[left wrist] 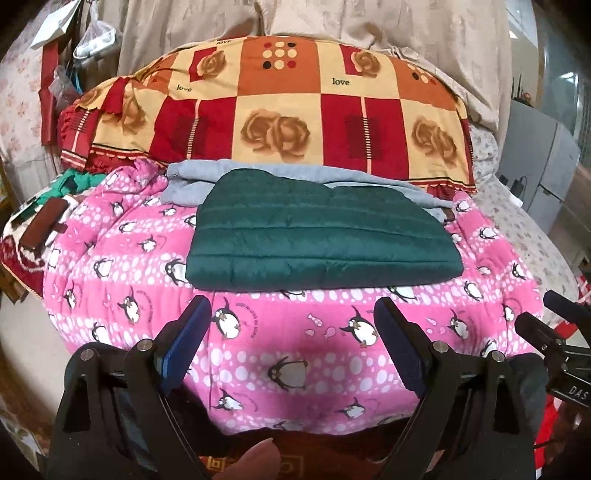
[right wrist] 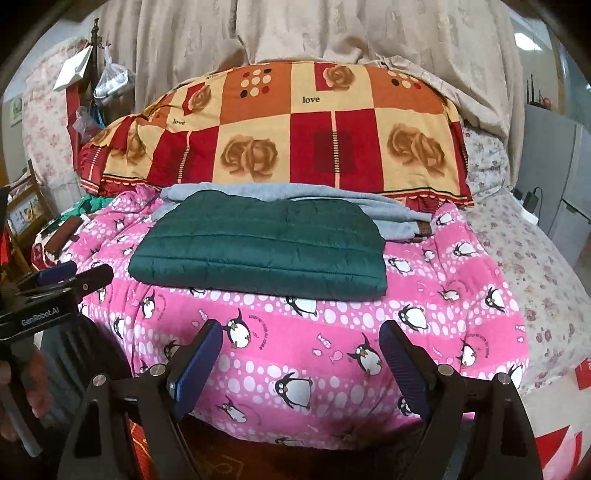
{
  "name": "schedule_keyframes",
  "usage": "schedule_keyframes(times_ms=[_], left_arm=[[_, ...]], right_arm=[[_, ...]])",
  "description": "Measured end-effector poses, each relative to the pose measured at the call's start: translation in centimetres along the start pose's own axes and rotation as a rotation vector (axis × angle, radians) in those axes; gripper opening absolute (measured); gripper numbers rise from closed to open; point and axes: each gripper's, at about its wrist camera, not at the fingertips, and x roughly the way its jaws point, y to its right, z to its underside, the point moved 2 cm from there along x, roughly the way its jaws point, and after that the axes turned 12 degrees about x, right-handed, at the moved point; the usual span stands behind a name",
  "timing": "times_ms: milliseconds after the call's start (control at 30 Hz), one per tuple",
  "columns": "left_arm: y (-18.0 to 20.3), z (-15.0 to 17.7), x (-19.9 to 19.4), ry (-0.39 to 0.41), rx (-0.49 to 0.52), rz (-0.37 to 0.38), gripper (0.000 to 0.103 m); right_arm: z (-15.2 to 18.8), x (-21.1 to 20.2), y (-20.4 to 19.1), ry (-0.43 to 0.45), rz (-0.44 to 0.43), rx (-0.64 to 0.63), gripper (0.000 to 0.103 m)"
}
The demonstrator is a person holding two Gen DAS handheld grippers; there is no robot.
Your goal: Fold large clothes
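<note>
Green quilted jacket [left wrist: 321,229] lay folded into a flat rectangle on top of a pink penguin blanket [left wrist: 258,354], its near edge straight and running roughly parallel to the blanket's front edge. In the right wrist view the same jacket [right wrist: 258,247] sat a little left of centre, its rounded right corner touching a grey garment [right wrist: 391,218] that lay partly under it and stuck out behind and to the right. A broad strip of bare pink blanket [right wrist: 332,332] separated the jacket's near edge from both tongs, giving open room in front and on either side of the jacket.

The left gripper [left wrist: 291,328] hovered above the blanket's front part, its two blue-padded fingers [left wrist: 188,332] spread wide with nothing between them. The right gripper [right wrist: 301,354] hung likewise, fingers [right wrist: 399,362] far apart and holding nothing; neither touched the jacket. Each tool showed at the edge of the other's view, side by side.

Behind the jacket a big pillow [left wrist: 280,107] in red, orange and cream squares with roses closed off the far side, and beige curtains [left wrist: 369,26] hung behind it. To the left, a brown object [left wrist: 40,221] rested on a patterned cloth near the blanket's edge. To the right, a flowered sheet [right wrist: 535,280] sloped away. Plastic bags [right wrist: 110,81] hung at upper left; what they held could not be told.
</note>
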Motion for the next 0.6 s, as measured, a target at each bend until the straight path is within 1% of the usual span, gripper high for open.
schedule_keyframes(times_ms=[233, 600], left_arm=[[0.43, 0.02, -0.64, 0.012, 0.011, -0.003, 0.090], [0.82, 0.17, -0.16, -0.015, 0.023, -0.005, 0.090]], right_arm=[[0.03, -0.35, -0.15, 0.011, 0.004, -0.009, 0.084], [0.07, -0.51, -0.62, 0.007, -0.002, -0.016, 0.084]])
